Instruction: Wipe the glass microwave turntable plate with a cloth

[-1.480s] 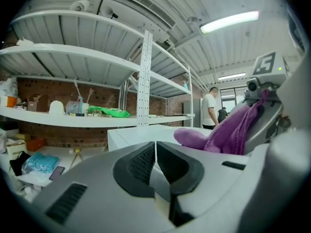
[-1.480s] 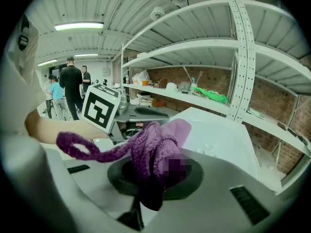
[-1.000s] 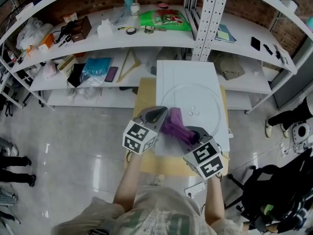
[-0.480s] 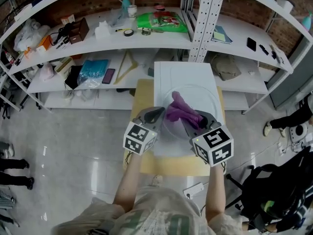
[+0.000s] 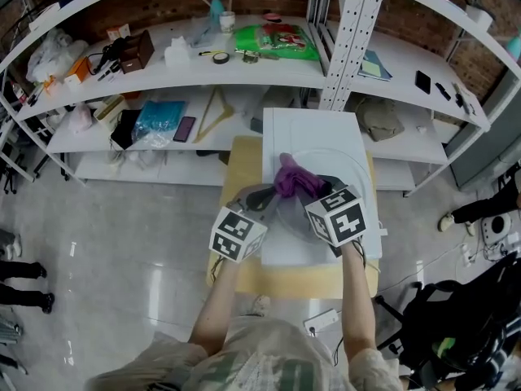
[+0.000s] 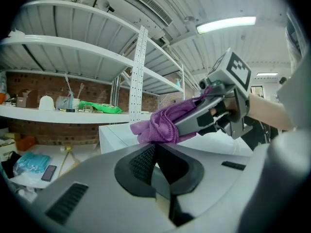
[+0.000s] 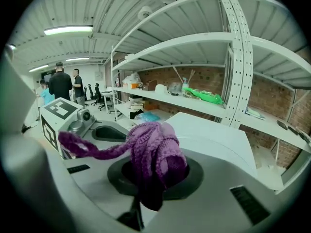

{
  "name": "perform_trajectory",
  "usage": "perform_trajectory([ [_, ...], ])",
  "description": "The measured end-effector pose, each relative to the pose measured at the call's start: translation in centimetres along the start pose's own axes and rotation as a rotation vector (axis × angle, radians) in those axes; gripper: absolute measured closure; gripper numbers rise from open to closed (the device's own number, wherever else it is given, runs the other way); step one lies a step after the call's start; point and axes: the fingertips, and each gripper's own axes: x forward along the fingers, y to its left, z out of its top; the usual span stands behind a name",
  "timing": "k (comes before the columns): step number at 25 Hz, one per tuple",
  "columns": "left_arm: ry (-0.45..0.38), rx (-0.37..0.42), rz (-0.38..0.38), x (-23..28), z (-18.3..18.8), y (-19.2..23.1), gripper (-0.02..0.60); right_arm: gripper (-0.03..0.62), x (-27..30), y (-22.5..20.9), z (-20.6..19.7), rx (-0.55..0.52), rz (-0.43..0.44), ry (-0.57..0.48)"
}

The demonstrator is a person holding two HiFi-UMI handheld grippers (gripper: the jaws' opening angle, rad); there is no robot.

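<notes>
The round glass plate sits over a white tabletop; it is clear and only its rim arc shows well. My left gripper is at the plate's near-left edge, jaws almost together on what looks like the thin glass rim. My right gripper is shut on a purple cloth, bunched on the plate just right of the left gripper. In the left gripper view the cloth hangs from the right gripper just ahead. In the right gripper view the cloth fills the jaws.
The white top rests on a tan board. Cluttered white shelves and a perforated post stand behind. People stand far off in the right gripper view; someone's legs show at the left.
My right gripper has carried the purple cloth from the plate's near edge up and across toward its far-left part. The left gripper has stayed at the near-left rim.
</notes>
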Motion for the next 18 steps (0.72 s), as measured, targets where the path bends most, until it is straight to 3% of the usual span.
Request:
perform_trajectory([
  [7,-0.008,-0.001,0.002,0.0,0.2,0.0,0.58,0.543,1.7,-2.0,0.6,0.003,-0.033,0.028],
  [18,-0.008,0.019,0.03,0.1,0.1,0.0,0.58,0.543,1.4,-7.8,0.2,0.034,-0.195,0.028],
])
